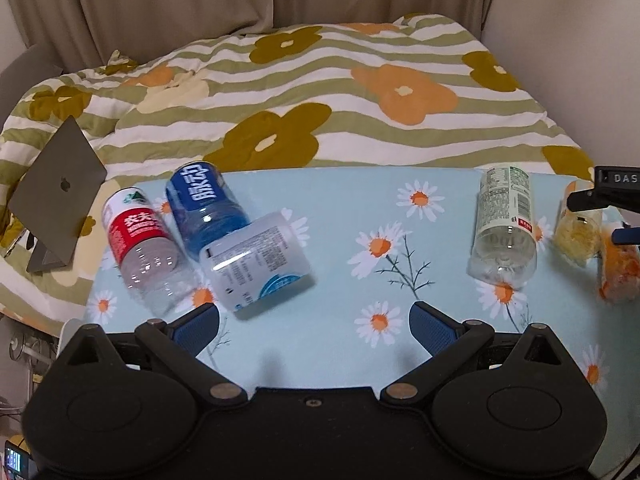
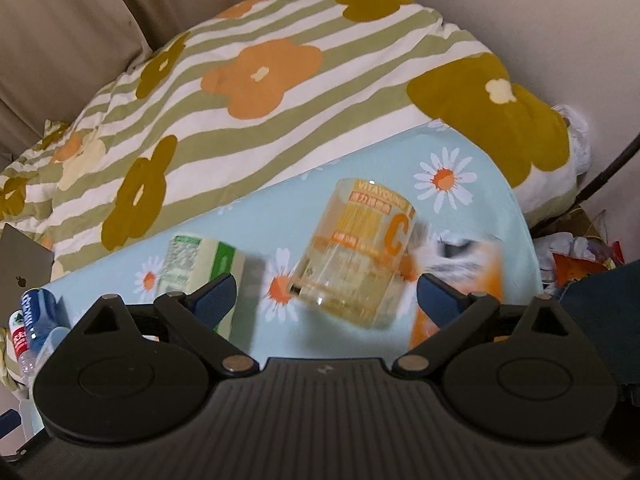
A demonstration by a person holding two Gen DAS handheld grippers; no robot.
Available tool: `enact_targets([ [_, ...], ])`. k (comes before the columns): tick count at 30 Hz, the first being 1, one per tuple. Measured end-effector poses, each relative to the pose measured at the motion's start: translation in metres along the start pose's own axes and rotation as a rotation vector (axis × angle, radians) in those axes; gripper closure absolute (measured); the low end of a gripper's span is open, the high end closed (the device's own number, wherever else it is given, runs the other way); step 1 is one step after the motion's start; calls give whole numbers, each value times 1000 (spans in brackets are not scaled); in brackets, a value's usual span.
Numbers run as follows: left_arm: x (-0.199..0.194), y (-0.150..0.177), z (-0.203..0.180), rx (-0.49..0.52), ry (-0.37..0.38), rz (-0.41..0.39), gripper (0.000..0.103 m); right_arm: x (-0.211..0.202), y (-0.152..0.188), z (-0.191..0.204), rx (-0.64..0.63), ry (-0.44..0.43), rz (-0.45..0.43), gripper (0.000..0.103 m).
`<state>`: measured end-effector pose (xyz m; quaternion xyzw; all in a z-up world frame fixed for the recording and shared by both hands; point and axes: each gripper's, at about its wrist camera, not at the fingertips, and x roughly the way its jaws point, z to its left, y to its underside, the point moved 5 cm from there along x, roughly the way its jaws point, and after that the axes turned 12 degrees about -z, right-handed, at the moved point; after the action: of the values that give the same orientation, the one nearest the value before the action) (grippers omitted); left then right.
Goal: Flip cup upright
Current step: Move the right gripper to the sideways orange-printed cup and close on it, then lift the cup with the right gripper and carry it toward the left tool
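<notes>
Several cut-bottle cups lie on their sides on a light blue daisy tablecloth (image 1: pixel 328 208). At the left lie a red-label cup (image 1: pixel 138 240), a blue-label cup (image 1: pixel 204 204) and a white-label cup (image 1: pixel 256 264). At the right lie a green-label cup (image 1: pixel 504 224), a yellow cup (image 1: pixel 576 232) and an orange cup (image 1: pixel 618 268). My left gripper (image 1: pixel 314 326) is open and empty, just in front of the white-label cup. My right gripper (image 2: pixel 326 294) is open, its jaws either side of the yellow cup (image 2: pixel 360 256), not touching it. The green-label cup (image 2: pixel 200 268) and orange cup (image 2: pixel 480 276) flank it.
A bed with a green-striped flower quilt (image 1: pixel 320 100) lies behind the table. A grey laptop (image 1: pixel 60 188) stands propped at the left. Clutter (image 2: pixel 580 256) lies on the floor past the table's right edge. Curtains and a wall close the back.
</notes>
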<state>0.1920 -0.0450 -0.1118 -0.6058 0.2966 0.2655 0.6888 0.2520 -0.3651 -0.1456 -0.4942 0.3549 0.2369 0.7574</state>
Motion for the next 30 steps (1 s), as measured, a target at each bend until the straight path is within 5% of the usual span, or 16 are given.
enact_targets([
  [5, 10, -3, -13, 14, -20, 26, 0, 20, -3, 0, -24, -15, 36, 3],
  [14, 14, 0, -18, 5, -30, 57, 0, 32, -6, 3, -85, -23, 44, 26],
  [30, -9, 5, 1, -10, -21, 8, 0, -18, -12, 26, -135, -60, -43, 27],
])
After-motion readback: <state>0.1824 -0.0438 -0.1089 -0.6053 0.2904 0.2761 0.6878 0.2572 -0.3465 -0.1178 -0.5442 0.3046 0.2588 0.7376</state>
